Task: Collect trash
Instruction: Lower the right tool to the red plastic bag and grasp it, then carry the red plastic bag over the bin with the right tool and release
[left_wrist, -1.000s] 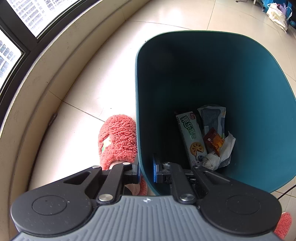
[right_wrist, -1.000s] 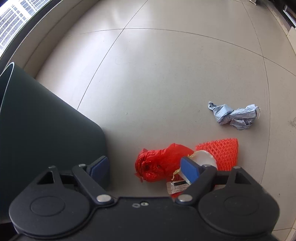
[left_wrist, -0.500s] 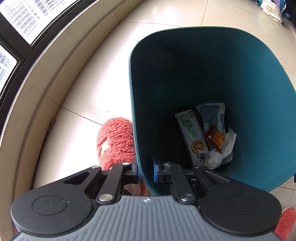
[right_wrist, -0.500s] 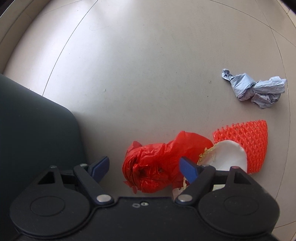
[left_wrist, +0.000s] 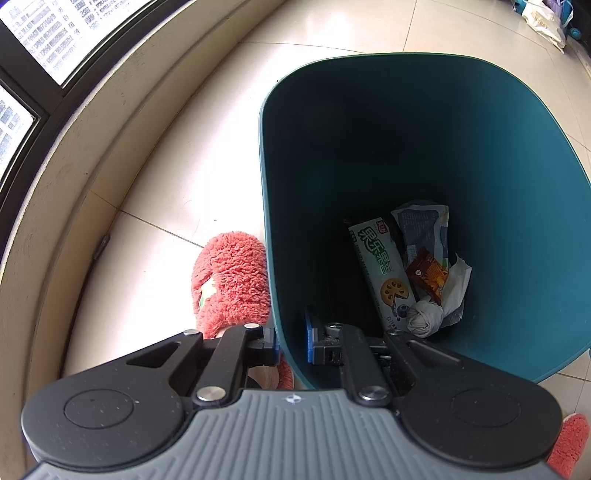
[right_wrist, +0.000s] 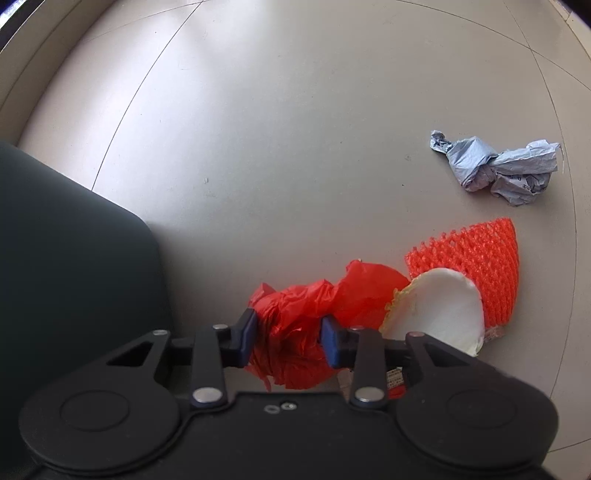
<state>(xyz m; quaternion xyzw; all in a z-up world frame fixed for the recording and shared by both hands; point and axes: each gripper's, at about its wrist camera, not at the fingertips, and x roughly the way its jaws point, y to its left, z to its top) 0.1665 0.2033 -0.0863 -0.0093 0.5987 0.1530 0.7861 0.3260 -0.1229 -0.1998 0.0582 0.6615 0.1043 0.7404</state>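
On the floor beside the bin (right_wrist: 74, 258), the right gripper (right_wrist: 289, 334) has its two pads on either side of the red bag (right_wrist: 314, 314) and presses into it, so it is grasping the bag, which lies not yet lifted. The bag is thin crumpled plastic, bright red, bunched into a loose ball; I judge it will squash easily. Touching it are a white lid (right_wrist: 439, 314) and an orange net (right_wrist: 476, 254); a grey wrapper (right_wrist: 498, 170) lies well apart. The left gripper (left_wrist: 291, 341) is clenched on the bin wall (left_wrist: 280, 258), probably to keep it steady and open for dropping.
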